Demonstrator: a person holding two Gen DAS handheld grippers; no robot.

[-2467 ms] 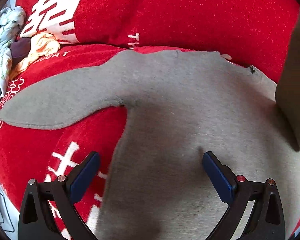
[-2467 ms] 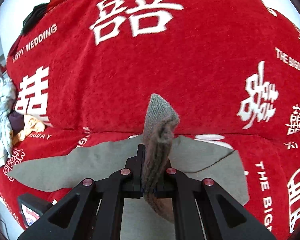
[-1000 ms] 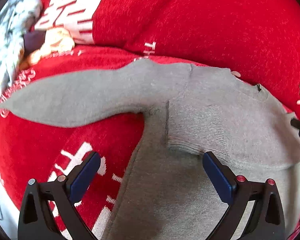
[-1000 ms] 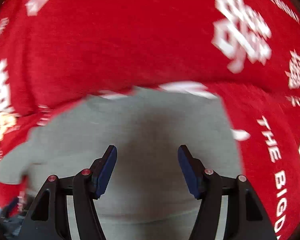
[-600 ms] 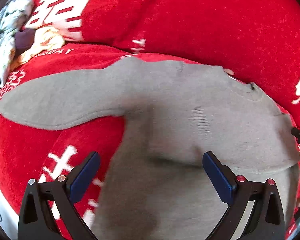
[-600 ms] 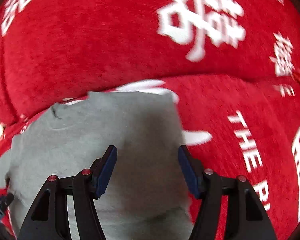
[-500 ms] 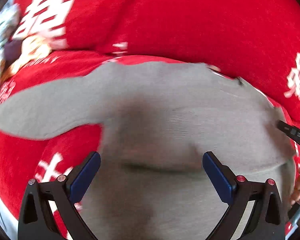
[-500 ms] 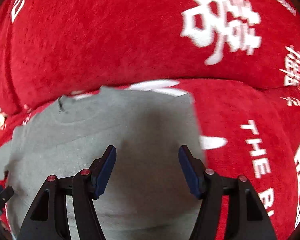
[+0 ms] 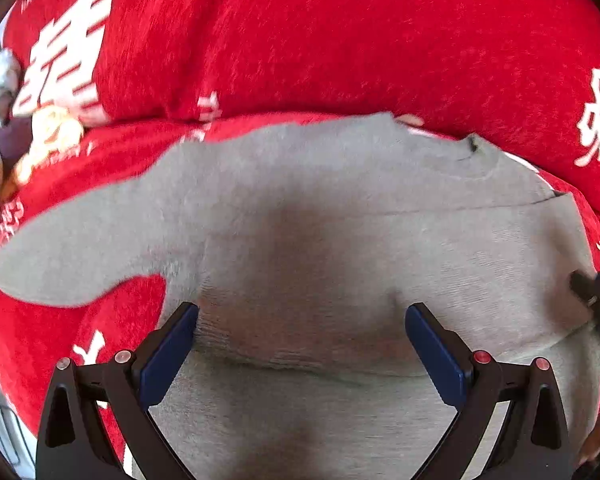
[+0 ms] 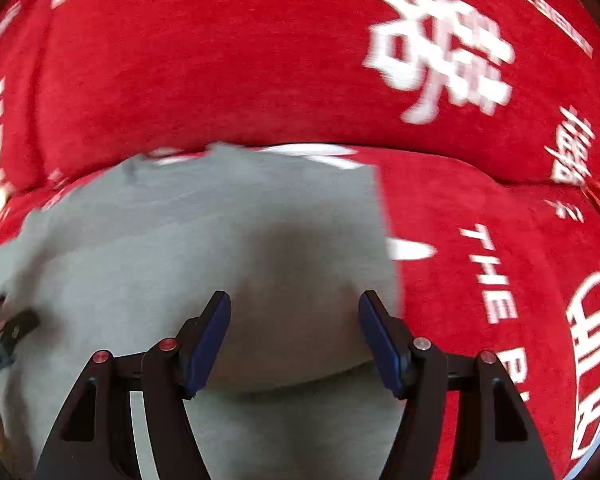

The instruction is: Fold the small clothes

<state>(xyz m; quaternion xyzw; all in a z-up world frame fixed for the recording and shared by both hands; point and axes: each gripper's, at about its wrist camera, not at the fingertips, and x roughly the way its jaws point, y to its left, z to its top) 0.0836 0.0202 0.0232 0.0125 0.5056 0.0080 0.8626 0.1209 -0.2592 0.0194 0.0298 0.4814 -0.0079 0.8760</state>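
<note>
Grey sweater (image 9: 320,220): flat on red blanket (image 9: 340,40), one sleeve (image 9: 80,248) out toward 9 o'clock, the other apparently folded across the chest. Left hand-held gripper (image 9: 302,344): released, jaws wide, empty above the cloth. Right hand-held gripper (image 10: 294,336): jaws apart, empty. Crumpled clothes (image 9: 40,136) at 10 o'clock.

Grey knit sweater (image 9: 340,216) lies flat on red plush blanket with white lettering (image 9: 340,40). One sleeve stretches toward the blanket's left edge; the other lies folded across the body. Heap of crumpled light clothes (image 9: 16,132) sits at far left edge, apart from sweater.
</note>
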